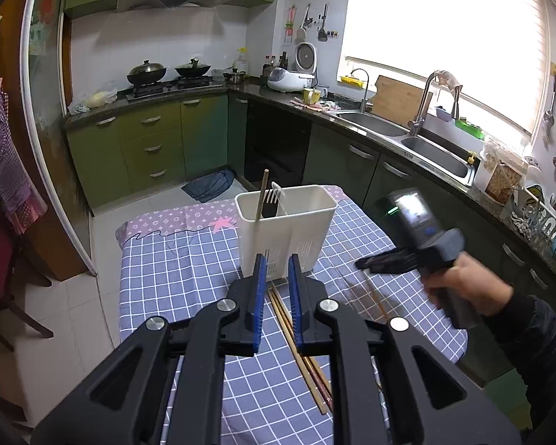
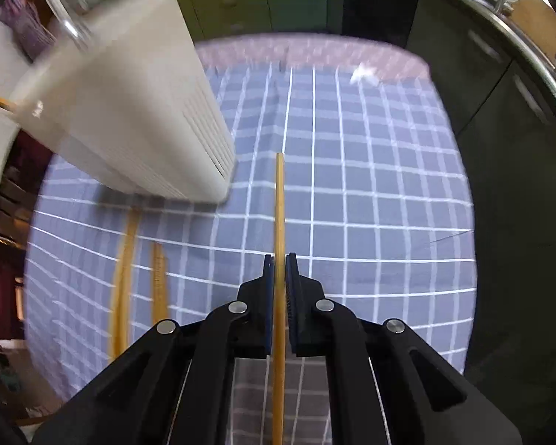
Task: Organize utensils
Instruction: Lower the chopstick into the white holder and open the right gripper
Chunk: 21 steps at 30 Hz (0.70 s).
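The right gripper is clamped on a single chopstick above the checked cloth. The left gripper is nearly closed and holds nothing — more chopsticks lie beneath it, just before the white holder with a fork inside.

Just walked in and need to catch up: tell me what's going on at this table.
A person is sorting utensils into a white holder on a checked tablecloth, with a gripper in each hand. The right gripper is shut on one chopstick, held above the cloth beside the holder. The left gripper holds nothing; it hovers over the chopsticks lying on the cloth. The holder already contains a fork and a chopstick.
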Each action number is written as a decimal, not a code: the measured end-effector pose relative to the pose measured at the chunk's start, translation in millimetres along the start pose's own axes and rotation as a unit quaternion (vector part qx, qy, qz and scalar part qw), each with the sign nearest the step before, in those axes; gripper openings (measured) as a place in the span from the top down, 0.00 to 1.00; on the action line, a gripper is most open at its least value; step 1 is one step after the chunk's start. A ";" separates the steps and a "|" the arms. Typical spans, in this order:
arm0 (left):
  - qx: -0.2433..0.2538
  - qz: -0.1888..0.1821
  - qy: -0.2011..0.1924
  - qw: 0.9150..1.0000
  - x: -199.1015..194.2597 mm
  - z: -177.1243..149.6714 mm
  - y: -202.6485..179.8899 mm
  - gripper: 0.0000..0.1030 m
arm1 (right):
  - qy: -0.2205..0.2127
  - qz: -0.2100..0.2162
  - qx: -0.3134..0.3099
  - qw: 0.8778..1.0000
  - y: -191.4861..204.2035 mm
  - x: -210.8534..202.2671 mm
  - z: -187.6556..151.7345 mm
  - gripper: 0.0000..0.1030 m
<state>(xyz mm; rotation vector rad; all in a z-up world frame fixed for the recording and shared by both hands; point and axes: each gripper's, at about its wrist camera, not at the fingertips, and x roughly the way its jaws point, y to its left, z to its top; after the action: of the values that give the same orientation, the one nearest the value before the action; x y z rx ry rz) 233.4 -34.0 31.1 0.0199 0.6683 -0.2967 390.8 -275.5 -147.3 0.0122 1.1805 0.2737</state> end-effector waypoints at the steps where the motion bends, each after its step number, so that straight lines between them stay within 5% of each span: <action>1: 0.000 0.001 0.000 1.000 -1.6 -0.5 -0.1 0.87 | -0.019 0.006 -0.003 1.000 -0.1 -17.8 -3.2 0.93; 9: 0.004 -0.001 0.003 1.000 -5.2 -5.5 -6.4 0.83 | -0.115 0.025 -0.039 0.992 14.3 -127.6 -2.4 0.93; 21: 0.010 0.002 0.005 1.000 -7.4 -7.3 -8.1 0.83 | -0.195 0.059 -0.060 0.977 46.9 -224.6 28.9 0.93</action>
<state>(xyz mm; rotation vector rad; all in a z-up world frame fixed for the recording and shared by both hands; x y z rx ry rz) 221.2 -39.0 30.5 0.0419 0.6752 -0.2991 328.6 -275.2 75.4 0.0299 0.7716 0.4270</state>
